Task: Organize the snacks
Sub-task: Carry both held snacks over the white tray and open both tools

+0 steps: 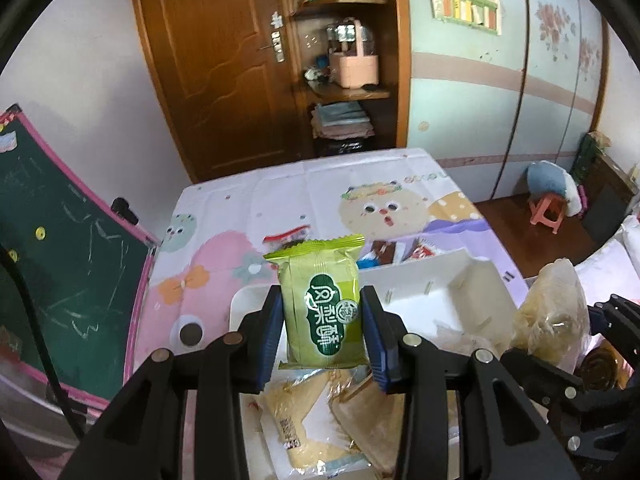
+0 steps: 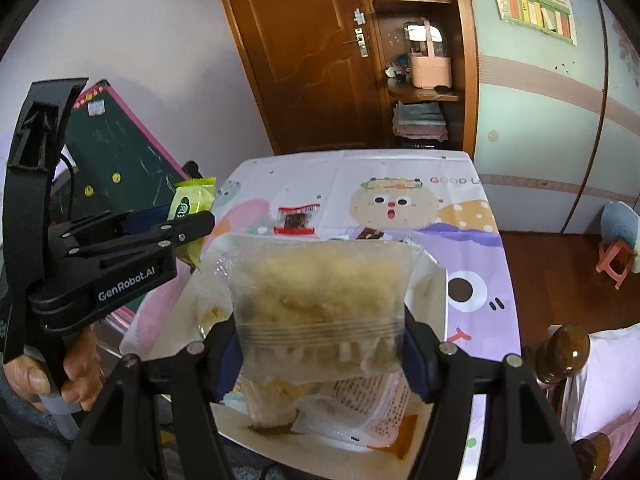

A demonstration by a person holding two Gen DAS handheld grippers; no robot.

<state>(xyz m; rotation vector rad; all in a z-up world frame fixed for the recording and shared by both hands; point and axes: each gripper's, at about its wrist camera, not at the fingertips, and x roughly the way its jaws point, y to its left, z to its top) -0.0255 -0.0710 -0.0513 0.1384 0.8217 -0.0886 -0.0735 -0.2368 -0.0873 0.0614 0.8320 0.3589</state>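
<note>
My left gripper [image 1: 323, 322] is shut on a green snack packet [image 1: 320, 304] and holds it upright above a white divided tray [image 1: 416, 280]. The packet also shows in the right wrist view [image 2: 192, 204], held by the left gripper [image 2: 188, 224]. My right gripper [image 2: 320, 344] is shut on a clear bag of pale yellow snacks [image 2: 320, 288], held above the tray [image 2: 434, 280]. That bag shows at the right of the left wrist view [image 1: 552, 312]. More pale packets [image 1: 320, 432] lie in the tray's near compartment.
The tray sits on a table with a cartoon-print cloth [image 1: 360, 196]. A red-edged snack packet [image 2: 298, 220] and brown packets [image 1: 384, 250] lie on the cloth beyond the tray. A green chalkboard [image 1: 60, 264] leans at the left. A pink stool [image 1: 546, 210] stands on the floor at right.
</note>
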